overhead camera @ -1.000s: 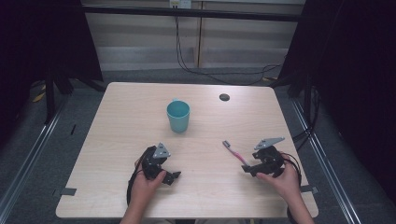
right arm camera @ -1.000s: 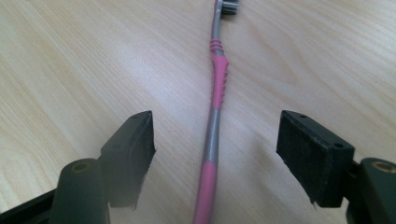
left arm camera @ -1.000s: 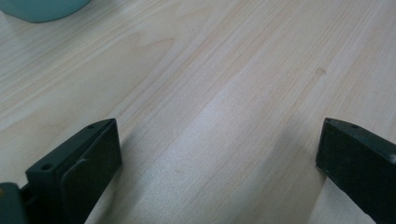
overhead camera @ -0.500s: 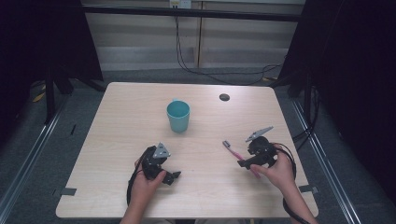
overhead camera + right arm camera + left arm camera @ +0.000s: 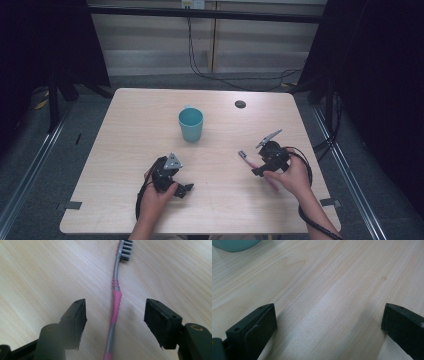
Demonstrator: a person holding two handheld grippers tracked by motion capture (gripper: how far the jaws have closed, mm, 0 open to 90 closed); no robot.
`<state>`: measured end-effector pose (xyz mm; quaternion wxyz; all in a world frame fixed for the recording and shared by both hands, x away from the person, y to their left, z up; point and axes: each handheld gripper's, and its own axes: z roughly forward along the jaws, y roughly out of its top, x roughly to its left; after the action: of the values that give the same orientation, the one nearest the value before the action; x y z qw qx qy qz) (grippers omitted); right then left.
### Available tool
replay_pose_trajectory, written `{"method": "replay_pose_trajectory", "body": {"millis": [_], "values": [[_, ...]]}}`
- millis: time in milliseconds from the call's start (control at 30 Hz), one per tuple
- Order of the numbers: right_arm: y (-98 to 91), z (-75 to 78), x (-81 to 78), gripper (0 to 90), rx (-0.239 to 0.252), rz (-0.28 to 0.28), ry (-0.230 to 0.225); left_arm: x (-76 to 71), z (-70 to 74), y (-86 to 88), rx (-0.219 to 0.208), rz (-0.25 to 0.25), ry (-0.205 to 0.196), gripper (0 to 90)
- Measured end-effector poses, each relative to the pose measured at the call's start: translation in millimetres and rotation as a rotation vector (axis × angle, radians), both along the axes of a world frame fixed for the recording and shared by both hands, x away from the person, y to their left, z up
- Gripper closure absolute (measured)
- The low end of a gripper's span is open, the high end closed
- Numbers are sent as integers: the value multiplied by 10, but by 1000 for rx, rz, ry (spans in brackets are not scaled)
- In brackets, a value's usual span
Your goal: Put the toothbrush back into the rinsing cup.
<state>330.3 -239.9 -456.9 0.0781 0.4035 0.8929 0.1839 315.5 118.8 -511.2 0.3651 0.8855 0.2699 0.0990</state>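
Observation:
A pink and grey toothbrush [image 5: 115, 287] lies flat on the wooden table [image 5: 130, 115], its bristled head [image 5: 243, 155] pointing away from the person. My right gripper [image 5: 115, 320] straddles its pink handle. The jaws have just been closing, and both pads stand clear of the handle on either side. In the high view the right gripper [image 5: 257, 171] sits over the handle at the table's right. My left gripper [image 5: 184, 190] rests near the front left, its jaws [image 5: 329, 322] wide apart over bare wood. A teal cup [image 5: 191, 124] stands upright at the table's middle.
A small dark round disc [image 5: 240, 104] lies near the table's far edge, right of centre. The teal cup's base [image 5: 234, 243] shows in the top left corner of the left gripper view. Black cables trail from both grippers toward the front edge.
My right gripper has shifted left and a little up, tilting over the toothbrush handle. The left gripper has stayed where it was.

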Motion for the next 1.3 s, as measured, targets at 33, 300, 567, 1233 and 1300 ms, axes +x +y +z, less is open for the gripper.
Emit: {"method": "replay_pose_trajectory", "body": {"millis": [33,300,567,1233,1300], "values": [[22,-2,26,383,-4,3,15,0,0,0,1,0,0,0],[84,-56,121,418,-38,13,60,0,0,0,0,0,0,0],[116,-57,195,467,-58,19,80,1,0,0,0,0,-1,0],[167,-93,268,548,-83,11,119,0,0,0,0,0,0,0],[171,-97,277,549,-88,17,117,1,0,0,0,0,-1,0]]}}
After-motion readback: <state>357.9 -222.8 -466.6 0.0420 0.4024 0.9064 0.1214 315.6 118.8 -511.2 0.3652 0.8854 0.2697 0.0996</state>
